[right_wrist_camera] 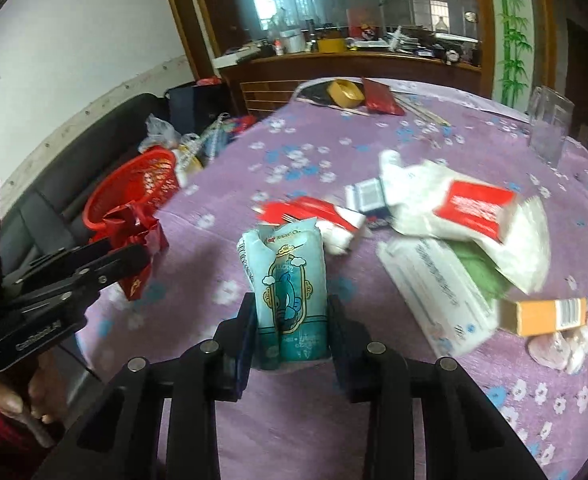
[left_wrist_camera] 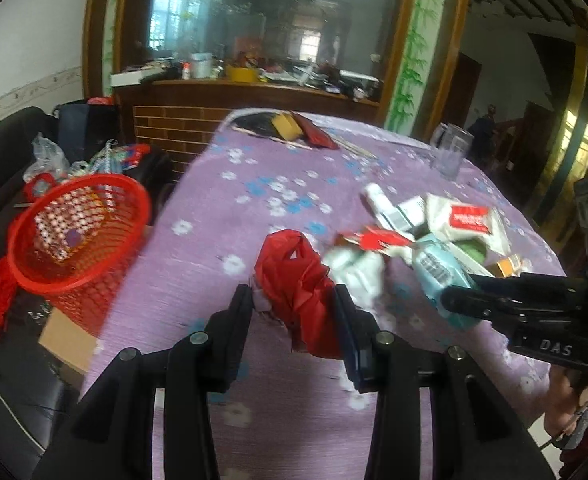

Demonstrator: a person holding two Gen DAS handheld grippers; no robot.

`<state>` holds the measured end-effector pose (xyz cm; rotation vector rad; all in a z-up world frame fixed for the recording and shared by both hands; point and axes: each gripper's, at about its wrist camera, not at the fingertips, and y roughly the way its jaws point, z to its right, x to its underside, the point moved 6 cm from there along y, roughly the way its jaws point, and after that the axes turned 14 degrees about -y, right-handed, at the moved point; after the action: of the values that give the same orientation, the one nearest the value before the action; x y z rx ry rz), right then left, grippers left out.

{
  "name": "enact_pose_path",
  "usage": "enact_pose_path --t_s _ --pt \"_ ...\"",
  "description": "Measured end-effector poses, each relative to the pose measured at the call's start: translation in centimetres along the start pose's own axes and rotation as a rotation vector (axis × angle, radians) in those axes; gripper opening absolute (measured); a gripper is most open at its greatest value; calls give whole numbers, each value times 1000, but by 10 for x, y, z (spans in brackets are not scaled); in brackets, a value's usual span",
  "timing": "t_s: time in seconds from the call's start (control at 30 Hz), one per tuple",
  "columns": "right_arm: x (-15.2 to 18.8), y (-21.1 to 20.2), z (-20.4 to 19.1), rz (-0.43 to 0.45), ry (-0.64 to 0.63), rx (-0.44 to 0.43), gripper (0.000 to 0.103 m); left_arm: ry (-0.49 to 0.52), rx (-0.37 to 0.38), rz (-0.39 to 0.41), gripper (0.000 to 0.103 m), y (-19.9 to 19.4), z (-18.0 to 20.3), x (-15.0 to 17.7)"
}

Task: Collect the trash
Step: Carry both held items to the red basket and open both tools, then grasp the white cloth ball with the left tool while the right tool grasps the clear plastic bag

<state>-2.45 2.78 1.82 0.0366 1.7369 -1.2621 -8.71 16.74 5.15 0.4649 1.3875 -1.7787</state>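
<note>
The left tool grips a crumpled red wrapper while the right tool clamps a pale blue packet above the purple worktop.

The right claw is clamped on a pale blue cartoon-printed packet, which stands upright between its pads above the purple flowered worktop. To the left, the left claw pinches a crumpled red wrapper, with a red mesh basket just beyond. On the right lie white bags and an orange box.
</note>
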Motion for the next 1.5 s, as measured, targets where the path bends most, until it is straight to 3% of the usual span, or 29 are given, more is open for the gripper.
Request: enact_pose_path --t_s 0.4,0.9,0.97,1.0,1.07,1.1,1.3,1.5 --pt "-64 26 -55 9 -46 -143 37 -105 -95 58 40 -19 -84 -51" --pt "-183 124 -153 8 -90 -293 40 -217 -216 71 40 9 -197 -101" --pt "-195 136 -160 10 -85 -295 45 -221 -228 77 42 11 -207 -106" --pt "-203 143 -165 14 -78 -297 48 -220 -231 82 49 13 -210 -108" --pt "-217 156 -170 24 -61 -314 67 -220 -246 95 58 13 -215 -112" --pt "-222 159 -171 34 -53 -309 69 -222 -255 101 59 13 -217 -113" --pt "-210 138 -144 71 4 -305 69 -234 -222 108 64 4 -210 -109" --pt "-144 74 -105 112 2 -226 69 -130 -140 135 74 -7 -142 -87"
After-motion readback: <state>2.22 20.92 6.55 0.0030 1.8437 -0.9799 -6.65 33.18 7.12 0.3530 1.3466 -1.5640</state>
